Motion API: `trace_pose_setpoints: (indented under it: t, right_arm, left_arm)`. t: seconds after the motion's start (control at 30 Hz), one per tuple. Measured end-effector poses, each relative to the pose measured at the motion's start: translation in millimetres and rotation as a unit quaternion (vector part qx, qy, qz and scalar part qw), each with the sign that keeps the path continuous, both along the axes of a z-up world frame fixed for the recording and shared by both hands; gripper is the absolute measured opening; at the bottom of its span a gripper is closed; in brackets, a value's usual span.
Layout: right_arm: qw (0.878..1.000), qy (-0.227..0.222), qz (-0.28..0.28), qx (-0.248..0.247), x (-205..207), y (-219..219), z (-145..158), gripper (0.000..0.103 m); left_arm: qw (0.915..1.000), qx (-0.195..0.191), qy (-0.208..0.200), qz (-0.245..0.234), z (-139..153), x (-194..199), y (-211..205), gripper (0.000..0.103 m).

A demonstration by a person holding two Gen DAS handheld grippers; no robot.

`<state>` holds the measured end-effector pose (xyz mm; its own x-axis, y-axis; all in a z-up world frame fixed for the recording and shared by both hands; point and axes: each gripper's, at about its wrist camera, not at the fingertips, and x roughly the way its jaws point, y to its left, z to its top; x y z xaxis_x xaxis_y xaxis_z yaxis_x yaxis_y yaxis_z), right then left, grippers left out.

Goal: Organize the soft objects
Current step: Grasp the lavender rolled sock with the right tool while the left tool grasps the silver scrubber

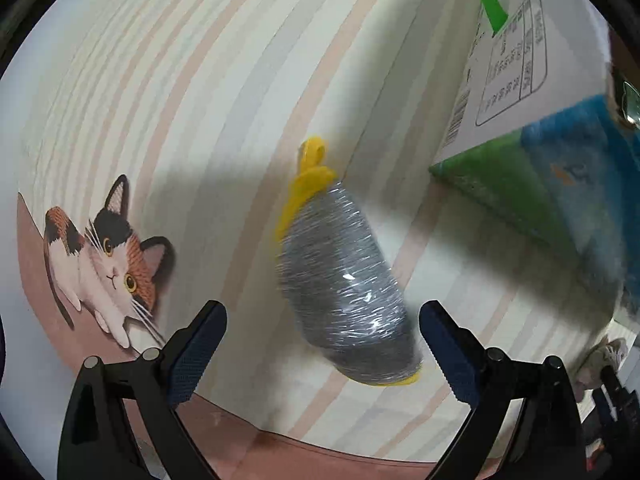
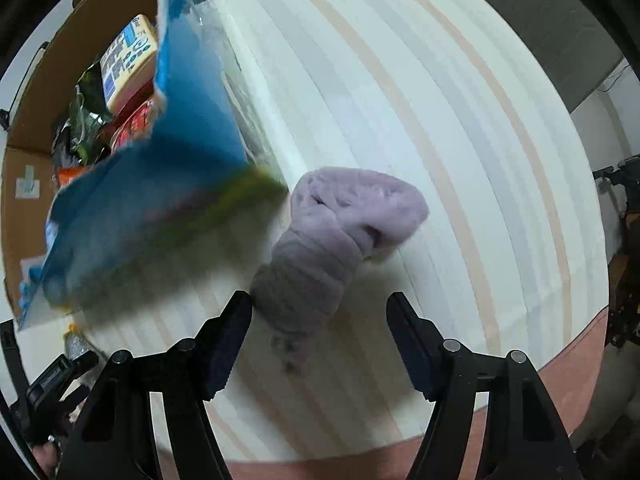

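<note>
A grey, shiny scrubber wrapped in plastic, with a yellow handle (image 1: 344, 280), lies on the striped mat (image 1: 200, 100). My left gripper (image 1: 324, 308) points down over it, open; the scrubber's lower end sits between the blue pads without being pressed. In the right wrist view a rolled, fluffy lilac cloth (image 2: 320, 248) lies on the same mat (image 2: 420, 100). My right gripper (image 2: 320, 300) straddles its near end. The left pad is right at the fabric and the right pad stands apart from it, so the jaws are open.
A blue and green box (image 1: 560, 184) stands right of the scrubber and, blurred, left of the lilac cloth (image 2: 160, 200). Behind it is a cardboard carton (image 2: 32, 140) holding several packets. A cat picture (image 1: 108, 264) is printed on the mat's left side.
</note>
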<state>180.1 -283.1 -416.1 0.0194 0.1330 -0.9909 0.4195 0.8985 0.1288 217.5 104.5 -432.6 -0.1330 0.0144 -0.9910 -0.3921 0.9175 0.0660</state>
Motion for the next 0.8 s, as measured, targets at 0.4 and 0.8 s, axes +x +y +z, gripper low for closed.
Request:
trace_pose_setpoints:
  t: [0.4,0.8]
  right_arm:
    - [1.000,0.025,0.001,-0.003,24.3,11.5,-30.9,0.058]
    - [0.997,0.036,0.064,-0.005,-11.8,62.6,-32.7,0.049]
  left_arm:
    - [0.9990,-0.040,-0.013,0.012,-20.1,16.6,4.1,0.068]
    - [0.9987,-0.010,-0.026,-0.042,-1.2,-19.3,-27.1,0.056]
